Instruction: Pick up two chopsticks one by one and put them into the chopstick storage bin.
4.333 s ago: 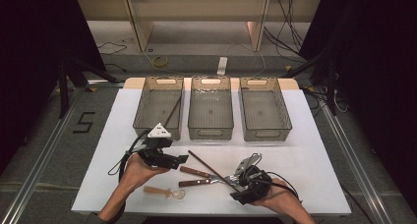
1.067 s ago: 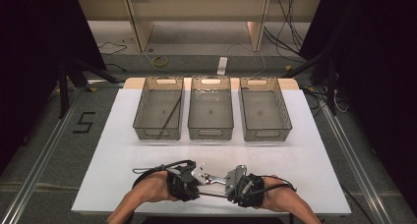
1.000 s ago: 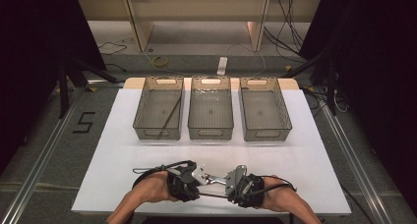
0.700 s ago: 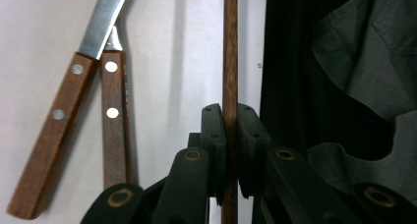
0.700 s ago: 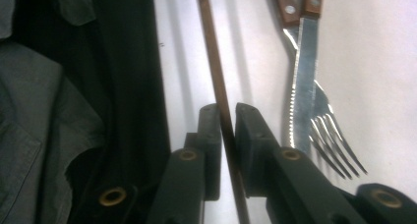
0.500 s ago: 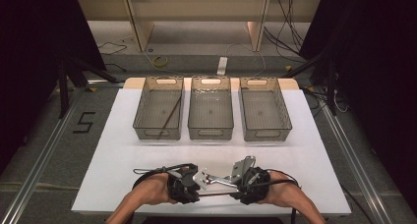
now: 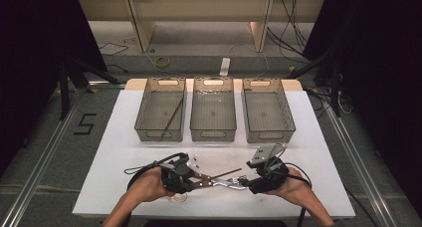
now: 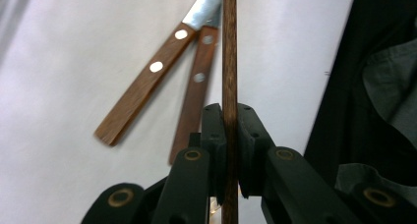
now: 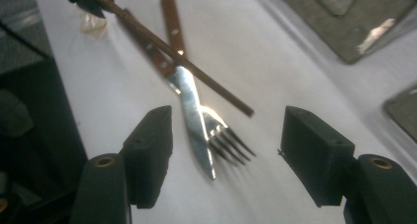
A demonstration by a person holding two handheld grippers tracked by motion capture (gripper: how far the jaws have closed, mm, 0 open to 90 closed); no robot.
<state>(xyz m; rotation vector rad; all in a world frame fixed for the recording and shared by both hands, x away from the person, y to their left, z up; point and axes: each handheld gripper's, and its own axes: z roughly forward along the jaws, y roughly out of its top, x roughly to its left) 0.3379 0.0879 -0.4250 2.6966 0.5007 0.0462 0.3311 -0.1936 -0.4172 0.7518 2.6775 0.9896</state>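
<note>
Probably a lab: railed white table [image 7: 124, 137], floor cables [image 7: 293, 18].

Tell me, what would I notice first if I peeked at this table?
Probably the brown chopstick pinched tight in the left gripper, sticking out over a knife and fork with wooden handles at the near edge of the white table. The right gripper hangs wide open just above them. Farther back sit three grey bins in a row.

Three grey trays [image 7: 213, 136] sit side by side, one holding a stick [image 7: 172, 115].
</note>
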